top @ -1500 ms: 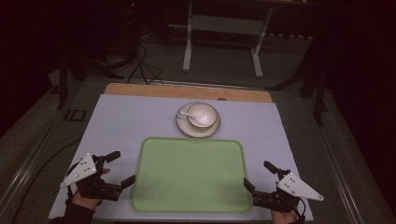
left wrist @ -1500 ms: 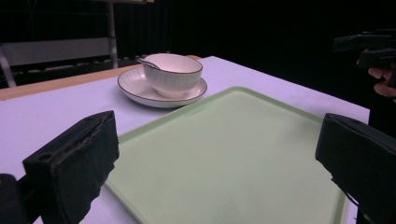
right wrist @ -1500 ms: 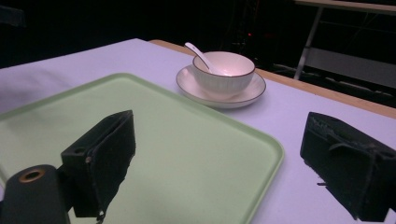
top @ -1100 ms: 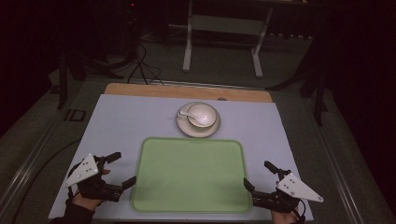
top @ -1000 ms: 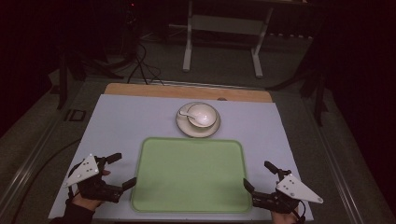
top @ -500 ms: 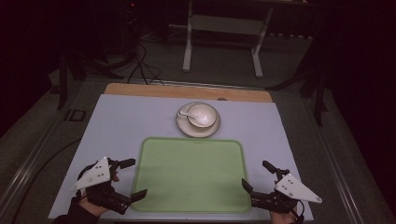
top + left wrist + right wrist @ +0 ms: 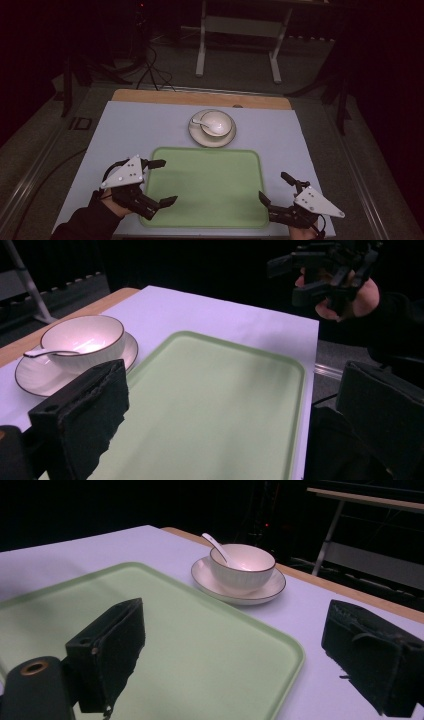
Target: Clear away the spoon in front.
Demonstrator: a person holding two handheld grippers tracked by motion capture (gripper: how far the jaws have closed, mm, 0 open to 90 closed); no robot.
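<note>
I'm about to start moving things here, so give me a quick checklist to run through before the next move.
1. Left gripper open: ok, fingers spread wide over the tray's left edge.
2. Right gripper open: ok, fingers apart at the tray's right corner.
3. Green tray bare: ok, nothing lies on it.
4. Bowl upright on its saucer: ok, just beyond the tray.
5. Spoon settled in the bowl: ok, handle leaning over the rim.
6. Bowl contents: cannot tell, though the inside looks bare.

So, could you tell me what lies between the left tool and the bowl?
In the high view, the tray's far-left corner and bare mat; nothing else before the bowl.
</note>
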